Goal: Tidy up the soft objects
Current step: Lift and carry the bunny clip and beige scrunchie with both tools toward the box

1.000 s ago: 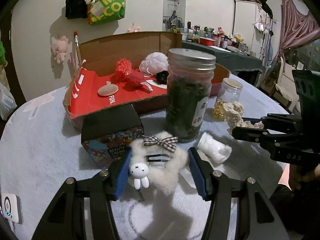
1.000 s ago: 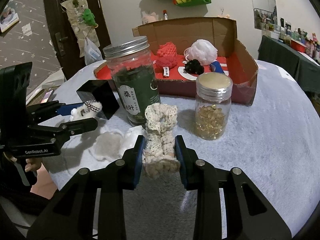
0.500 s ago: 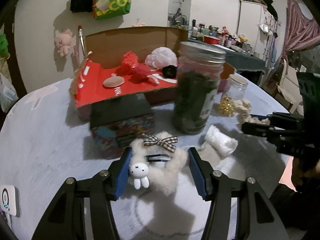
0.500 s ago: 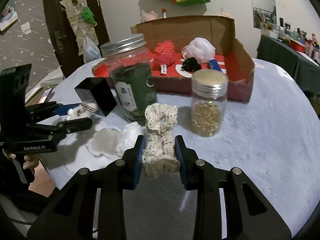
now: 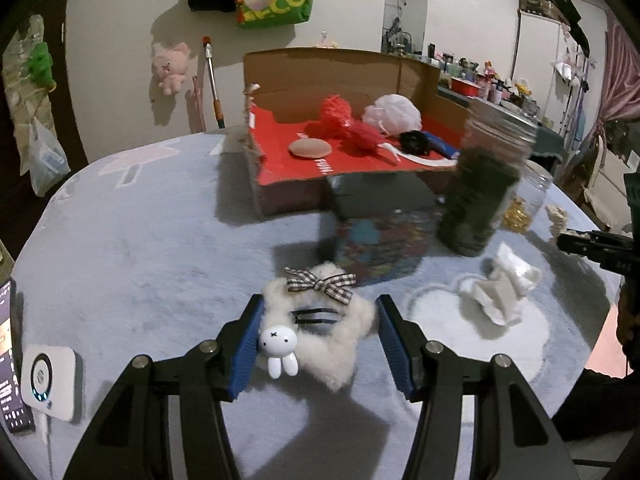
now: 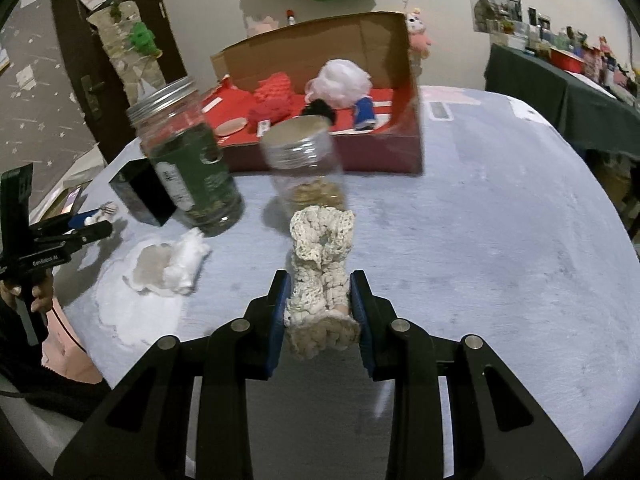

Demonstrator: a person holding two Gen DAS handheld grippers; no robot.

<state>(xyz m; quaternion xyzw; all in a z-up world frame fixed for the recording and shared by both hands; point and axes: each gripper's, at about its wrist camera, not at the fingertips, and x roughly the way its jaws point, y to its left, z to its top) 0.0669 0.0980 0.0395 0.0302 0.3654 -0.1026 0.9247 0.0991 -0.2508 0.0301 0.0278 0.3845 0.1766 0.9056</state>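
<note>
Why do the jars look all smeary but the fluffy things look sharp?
Left wrist view: the green jar is blurred, while the fluffy hair clip in the left gripper stays crisp. Right wrist view: both jars smear, but the crochet scrunchie in the right gripper stays sharp.

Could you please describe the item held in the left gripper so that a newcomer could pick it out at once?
Start at the open cardboard box with the red floor on the round table; nearer the camera stands a dark patterned small box. Just in front of that, the left gripper clamps a fluffy white hair accessory. Only it carries a checked bow and a small white rabbit charm.
</note>
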